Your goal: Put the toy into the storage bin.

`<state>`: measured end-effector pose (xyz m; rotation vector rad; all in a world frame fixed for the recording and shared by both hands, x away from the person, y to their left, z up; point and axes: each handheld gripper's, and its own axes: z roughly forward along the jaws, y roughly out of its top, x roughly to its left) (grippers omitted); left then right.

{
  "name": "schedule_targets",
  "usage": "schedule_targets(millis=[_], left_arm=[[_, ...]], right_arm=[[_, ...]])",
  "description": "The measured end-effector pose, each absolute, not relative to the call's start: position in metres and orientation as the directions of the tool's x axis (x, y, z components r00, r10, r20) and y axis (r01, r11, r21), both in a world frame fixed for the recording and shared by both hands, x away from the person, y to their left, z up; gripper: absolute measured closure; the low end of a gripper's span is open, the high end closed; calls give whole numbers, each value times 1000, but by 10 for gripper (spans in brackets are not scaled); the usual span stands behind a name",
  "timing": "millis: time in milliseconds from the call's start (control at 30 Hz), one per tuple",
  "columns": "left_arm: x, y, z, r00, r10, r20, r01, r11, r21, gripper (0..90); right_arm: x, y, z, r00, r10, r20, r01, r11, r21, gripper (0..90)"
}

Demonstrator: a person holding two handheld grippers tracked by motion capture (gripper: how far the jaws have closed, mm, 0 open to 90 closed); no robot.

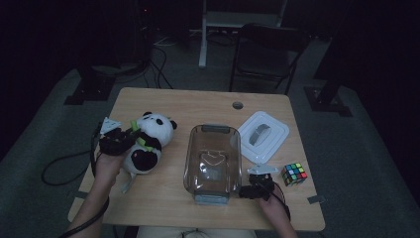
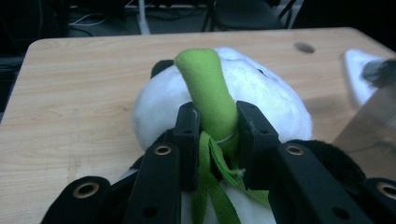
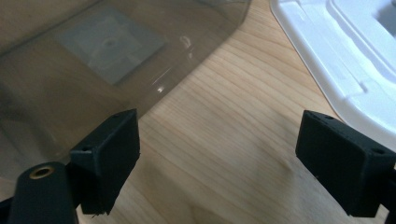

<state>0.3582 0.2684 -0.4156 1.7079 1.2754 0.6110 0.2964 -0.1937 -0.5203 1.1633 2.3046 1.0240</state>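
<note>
The left gripper [image 2: 212,126] has its jaws pinched on the green bamboo stalk [image 2: 208,88] sewn to the panda plush toy [image 1: 147,141], which lies on the table [image 1: 168,198] at the left, well apart from the clear plastic bin [image 1: 213,158]. The right gripper [image 1: 257,186] waits just right of the bin's near end, jaws spread wide over bare wood. The white lid [image 1: 262,135] lies off to the right. I'd say the grasp is made; lifting the panda into the bin remains.

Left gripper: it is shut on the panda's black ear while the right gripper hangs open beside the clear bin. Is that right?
Not quite. The left gripper is shut on the green stalk on the panda, not an ear; the left gripper view shows it. The right gripper is indeed open beside the clear bin.
</note>
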Motion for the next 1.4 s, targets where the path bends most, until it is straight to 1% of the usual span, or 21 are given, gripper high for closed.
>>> schedule_targets(millis=[267, 400, 567, 633, 733, 833, 867, 1067, 1133, 1400], left_arm=[[353, 273, -396, 330, 936, -120, 467, -51, 883, 730], [350, 275, -385, 325, 939, -114, 449, -47, 892, 730], [347, 276, -369, 316, 941, -117, 420, -28, 907, 730], [346, 275, -361, 320, 941, -112, 410, -31, 912, 730], [345, 273, -350, 327, 938, -117, 395, -24, 918, 731], [344, 269, -337, 341, 934, -109, 375, -29, 926, 731], [343, 266, -332, 351, 932, -94, 369, -45, 928, 732], [340, 250, -312, 405, 908, -107, 346, -43, 937, 731], [341, 239, -307, 425, 899, -110, 339, -45, 940, 731], [341, 197, -304, 515, 847, -131, 337, -59, 940, 730]], right_arm=[[296, -175, -520, -623, 782, 5, 525, 413, 744, 131], [298, -163, -520, -626, 779, 28, 525, 395, 753, 131], [305, -133, -518, -641, 767, 39, 521, 398, 755, 128], [307, -119, -514, -659, 750, 56, 507, 389, 769, 123], [308, -109, -509, -670, 742, 39, 477, 390, 788, 123], [306, -114, -507, -661, 750, 42, 477, 375, 795, 123], [306, -117, -507, -653, 756, 42, 481, 371, 795, 123], [308, -134, -512, -612, 787, 75, 514, 324, 794, 123], [309, -136, -512, -606, 792, 66, 512, 326, 795, 123], [308, -137, -512, -607, 792, 68, 513, 325, 794, 123]])
